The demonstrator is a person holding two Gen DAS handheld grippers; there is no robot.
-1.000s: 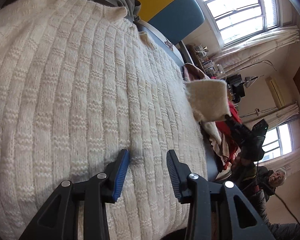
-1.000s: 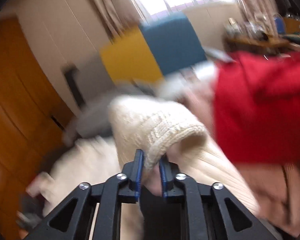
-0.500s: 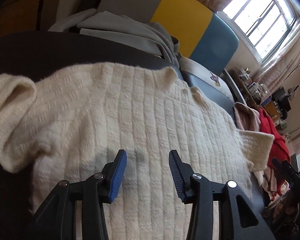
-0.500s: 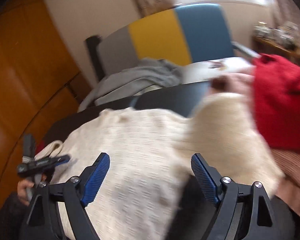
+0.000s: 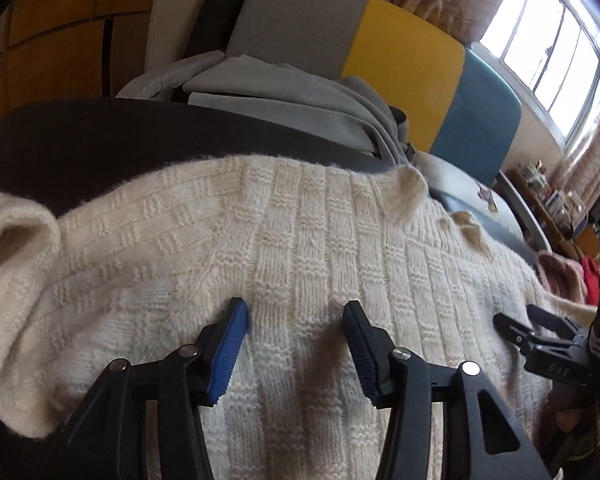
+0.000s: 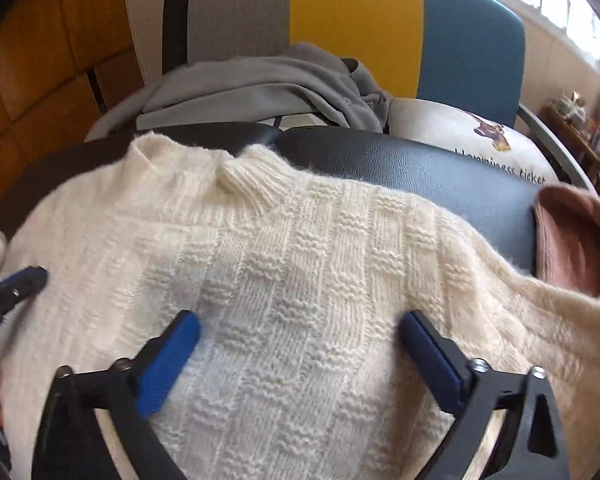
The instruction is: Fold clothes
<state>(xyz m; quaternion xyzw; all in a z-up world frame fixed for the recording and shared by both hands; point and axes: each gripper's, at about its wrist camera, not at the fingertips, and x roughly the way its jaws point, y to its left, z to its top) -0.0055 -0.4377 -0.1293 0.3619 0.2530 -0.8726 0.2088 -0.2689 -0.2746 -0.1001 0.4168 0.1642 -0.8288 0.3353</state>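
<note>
Sweater (image 6: 292, 280), cream knit, lay spread flat on the dark bench (image 6: 420, 164), collar away from you. Your left tool (image 5: 294, 320) and right tool (image 6: 300, 332) both hovered spread wide, holding nothing. You did best to pinch one sleeve edge squarely and fold it across without bunching the body.

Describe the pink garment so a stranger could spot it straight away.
Start at the chair back with grey, yellow and blue panels, then drop to the black padded surface where the cream sweater lies spread. The pink garment sits bunched at that surface's right edge, beside the sweater's right sleeve. Its dusty pink colour and fine rib set it apart from the chunky cream knit and the grey clothes behind.
</note>
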